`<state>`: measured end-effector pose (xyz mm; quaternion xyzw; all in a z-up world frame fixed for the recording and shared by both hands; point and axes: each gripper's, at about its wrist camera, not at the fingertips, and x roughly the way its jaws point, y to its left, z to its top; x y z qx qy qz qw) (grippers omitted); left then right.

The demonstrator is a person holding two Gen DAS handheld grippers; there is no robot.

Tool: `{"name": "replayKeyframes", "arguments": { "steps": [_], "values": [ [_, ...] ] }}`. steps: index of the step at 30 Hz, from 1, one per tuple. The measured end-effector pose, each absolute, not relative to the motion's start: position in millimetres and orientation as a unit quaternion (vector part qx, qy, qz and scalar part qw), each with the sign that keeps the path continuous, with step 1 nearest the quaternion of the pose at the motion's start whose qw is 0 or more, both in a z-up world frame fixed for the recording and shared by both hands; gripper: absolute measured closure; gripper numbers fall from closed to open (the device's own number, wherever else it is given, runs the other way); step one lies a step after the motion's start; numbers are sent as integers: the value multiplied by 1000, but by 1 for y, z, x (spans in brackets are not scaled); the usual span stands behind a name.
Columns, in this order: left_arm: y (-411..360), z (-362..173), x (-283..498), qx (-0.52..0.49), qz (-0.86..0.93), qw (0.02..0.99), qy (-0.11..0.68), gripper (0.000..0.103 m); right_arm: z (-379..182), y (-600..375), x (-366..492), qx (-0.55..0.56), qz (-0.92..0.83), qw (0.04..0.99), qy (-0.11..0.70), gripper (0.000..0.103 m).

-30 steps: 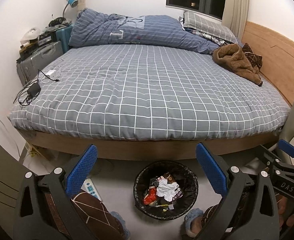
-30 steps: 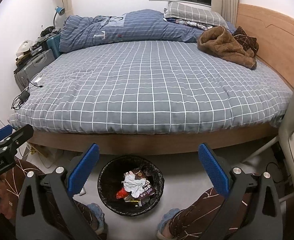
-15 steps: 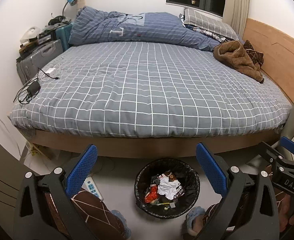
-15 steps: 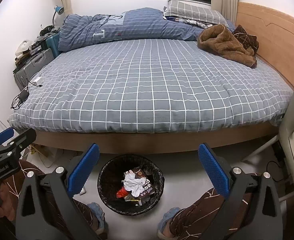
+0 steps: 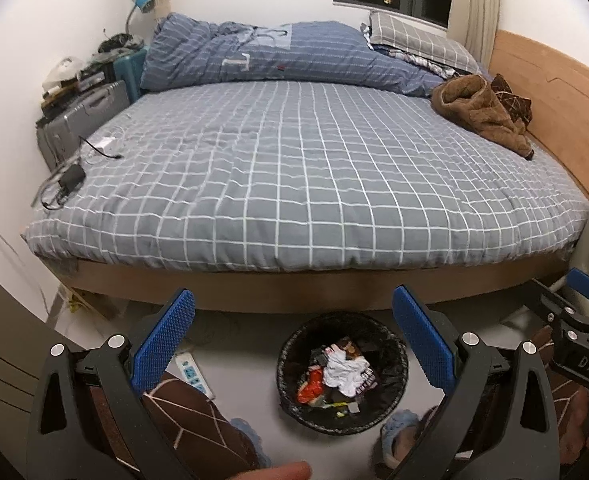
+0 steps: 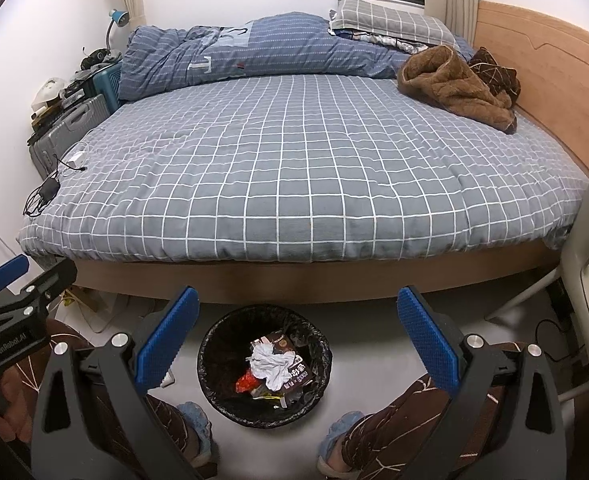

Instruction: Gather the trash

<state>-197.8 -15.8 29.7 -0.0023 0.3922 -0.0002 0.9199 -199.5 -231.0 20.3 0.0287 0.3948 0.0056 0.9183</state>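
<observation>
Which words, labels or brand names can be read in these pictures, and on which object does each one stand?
"DAS": on the black body of the right gripper, seen from the left wrist.
"GenRobot.AI": on the black body of the left gripper, seen from the right wrist.
Print on the dark snack wrapper in the trash bin: too small to read.
Large pale letter shapes on the blue duvet: not clear enough to read.

Both views have tipped downward a little — the bed [image 5: 294,168] sits lower in frame than a second ago, and more wall shows above it. In the left wrist view a blurred fingertip [image 5: 282,471] has come in at the bottom edge — below the trash bin [image 5: 342,372].
</observation>
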Motion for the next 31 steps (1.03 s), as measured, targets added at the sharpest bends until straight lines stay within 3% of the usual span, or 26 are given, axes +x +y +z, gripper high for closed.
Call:
{"name": "replayKeyframes", "arguments": {
  "steps": [31],
  "values": [
    [-21, 28, -201, 12, -10, 924, 382, 6, 20, -235, -199, 21, 11, 920, 390, 8]
  ]
}}
